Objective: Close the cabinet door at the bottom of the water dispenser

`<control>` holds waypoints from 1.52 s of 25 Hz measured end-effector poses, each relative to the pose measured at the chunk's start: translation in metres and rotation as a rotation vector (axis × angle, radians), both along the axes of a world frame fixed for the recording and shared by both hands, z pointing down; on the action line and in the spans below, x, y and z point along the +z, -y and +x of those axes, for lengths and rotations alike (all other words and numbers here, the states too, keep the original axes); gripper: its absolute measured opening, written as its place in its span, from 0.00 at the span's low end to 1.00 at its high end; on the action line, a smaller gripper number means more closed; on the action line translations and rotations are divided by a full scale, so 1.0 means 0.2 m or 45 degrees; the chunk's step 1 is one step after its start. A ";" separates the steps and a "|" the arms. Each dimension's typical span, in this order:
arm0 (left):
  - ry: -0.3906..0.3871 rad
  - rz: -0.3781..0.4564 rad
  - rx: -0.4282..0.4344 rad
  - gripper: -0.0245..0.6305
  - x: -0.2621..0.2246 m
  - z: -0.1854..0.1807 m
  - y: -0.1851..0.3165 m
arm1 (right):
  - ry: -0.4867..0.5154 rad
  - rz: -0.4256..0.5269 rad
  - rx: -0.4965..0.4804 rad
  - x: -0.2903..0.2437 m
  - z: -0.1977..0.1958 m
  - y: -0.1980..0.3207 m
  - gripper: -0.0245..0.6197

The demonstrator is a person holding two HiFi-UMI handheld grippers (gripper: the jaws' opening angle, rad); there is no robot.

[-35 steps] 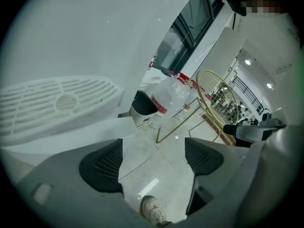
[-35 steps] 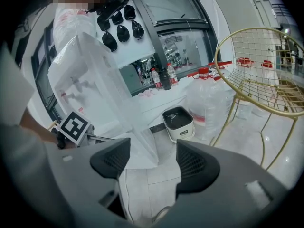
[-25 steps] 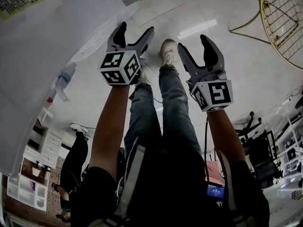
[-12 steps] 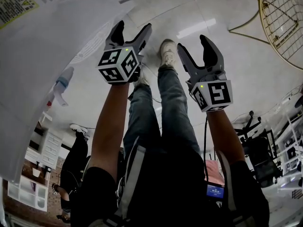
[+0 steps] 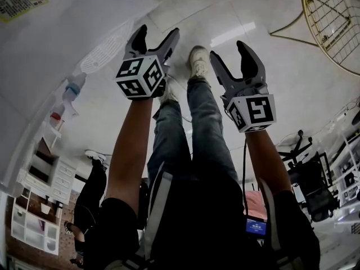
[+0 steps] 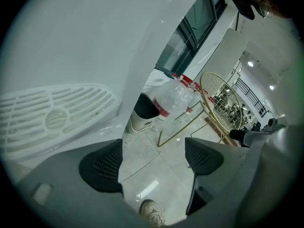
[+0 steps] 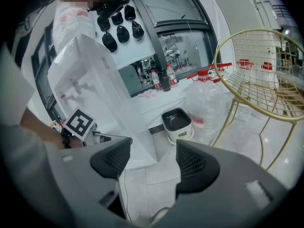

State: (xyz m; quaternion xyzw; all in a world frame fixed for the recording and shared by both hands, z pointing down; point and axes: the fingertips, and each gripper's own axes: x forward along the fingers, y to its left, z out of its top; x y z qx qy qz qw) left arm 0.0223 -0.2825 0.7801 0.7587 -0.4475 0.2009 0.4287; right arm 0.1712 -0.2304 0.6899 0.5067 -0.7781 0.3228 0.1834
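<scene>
While held above the floor (image 5: 304, 106), left tool (image 5: 157, 35) spread wide, empty, right tool (image 5: 229, 52) likewise.

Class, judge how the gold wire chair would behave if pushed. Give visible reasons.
Probably light for its size: the gold wire chair is open mesh. Likely stiff, looking like metal rod. It may slide on the glossy floor or tip on slim legs.

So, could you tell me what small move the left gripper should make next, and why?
Probably ease the left gripper leftward onto the water dispenser, jaws open. Both it and the right gripper hang empty over the floor, touching nothing, and the dispenser's vented panel lies beside the left one.
</scene>
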 end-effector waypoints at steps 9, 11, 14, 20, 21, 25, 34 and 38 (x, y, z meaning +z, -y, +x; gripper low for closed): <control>-0.096 0.142 0.108 0.68 -0.33 0.05 -0.11 | -0.053 0.085 0.103 -0.24 0.00 -0.20 0.50; -0.129 0.168 0.116 0.68 -0.44 0.03 -0.17 | -0.068 0.118 0.128 -0.33 -0.01 -0.28 0.50; -0.174 0.217 0.140 0.68 -0.63 -0.01 -0.27 | -0.070 0.151 0.181 -0.48 -0.03 -0.39 0.50; -0.239 0.386 0.217 0.68 -1.09 -0.06 -0.38 | -0.027 0.254 0.244 -0.81 -0.10 -0.55 0.49; -0.249 0.412 0.227 0.68 -1.18 -0.07 -0.40 | -0.028 0.285 0.237 -0.89 -0.12 -0.57 0.49; -0.279 0.491 0.242 0.68 -1.54 -0.12 -0.48 | -0.014 0.376 0.220 -1.21 -0.21 -0.62 0.49; -0.295 0.713 0.211 0.60 -2.30 -0.39 -0.59 | -0.064 0.534 0.112 -1.77 -0.38 -0.69 0.48; -0.264 0.756 0.195 0.60 -2.51 -0.52 -0.68 | -0.043 0.587 0.068 -1.98 -0.49 -0.71 0.45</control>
